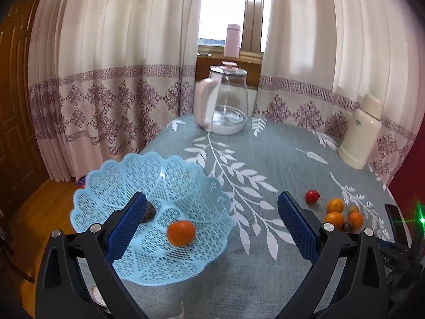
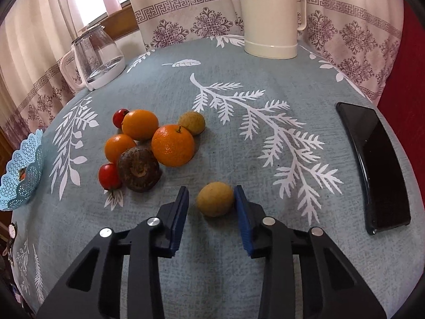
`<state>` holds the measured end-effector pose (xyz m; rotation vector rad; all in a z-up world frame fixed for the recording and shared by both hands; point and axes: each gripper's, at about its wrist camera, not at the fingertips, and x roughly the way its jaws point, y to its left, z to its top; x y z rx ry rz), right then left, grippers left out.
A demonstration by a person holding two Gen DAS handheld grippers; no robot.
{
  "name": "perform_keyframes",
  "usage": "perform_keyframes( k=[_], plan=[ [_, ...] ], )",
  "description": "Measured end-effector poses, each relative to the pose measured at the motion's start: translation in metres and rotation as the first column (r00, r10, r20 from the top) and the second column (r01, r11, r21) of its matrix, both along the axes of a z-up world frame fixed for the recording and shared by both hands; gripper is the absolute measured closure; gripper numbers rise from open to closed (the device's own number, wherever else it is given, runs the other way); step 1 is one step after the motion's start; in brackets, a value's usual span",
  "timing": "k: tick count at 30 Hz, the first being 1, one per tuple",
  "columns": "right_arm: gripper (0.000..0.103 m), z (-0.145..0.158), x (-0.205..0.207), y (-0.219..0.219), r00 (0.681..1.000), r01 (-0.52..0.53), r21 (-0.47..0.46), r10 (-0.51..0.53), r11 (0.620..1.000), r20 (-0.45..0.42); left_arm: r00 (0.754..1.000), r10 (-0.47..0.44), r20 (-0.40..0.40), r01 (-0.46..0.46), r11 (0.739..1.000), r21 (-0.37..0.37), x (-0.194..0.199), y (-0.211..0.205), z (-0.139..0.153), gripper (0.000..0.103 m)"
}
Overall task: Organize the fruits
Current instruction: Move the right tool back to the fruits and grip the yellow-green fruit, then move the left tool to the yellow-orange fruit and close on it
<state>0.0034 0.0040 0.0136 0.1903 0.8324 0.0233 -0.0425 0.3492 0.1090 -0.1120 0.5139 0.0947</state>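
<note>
The right gripper sits low over the bench with its jaws partly open around a small yellow-brown fruit; the right pad touches or nearly touches it, the left stands clear, so nothing is gripped yet. Closing unevenly could nudge the round fruit forward and out of reach, or toward the pile of oranges nearby. The left gripper hangs wide open and empty above the blue basket, where one orange appears blurred and may roll toward the shallow rim.
</note>
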Motion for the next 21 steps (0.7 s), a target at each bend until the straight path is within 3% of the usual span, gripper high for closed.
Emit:
perform_keyframes(
  k=[11, 21],
  plan=[
    [0.075, 0.006, -0.012, -0.011, 0.997, 0.026, 0.059, -0.03, 0.998, 0.072, 0.989, -0.137, -0.062, 0.137, 0.991, -0.004, 0.022, -0.058, -0.016, 0.003],
    [0.075, 0.006, -0.013, -0.019, 0.995, 0.035, 0.107, -0.044, 0.994, 0.088, 0.956, -0.257, -0.139, 0.258, 0.966, -0.009, 0.054, -0.116, -0.038, 0.003]
  ],
)
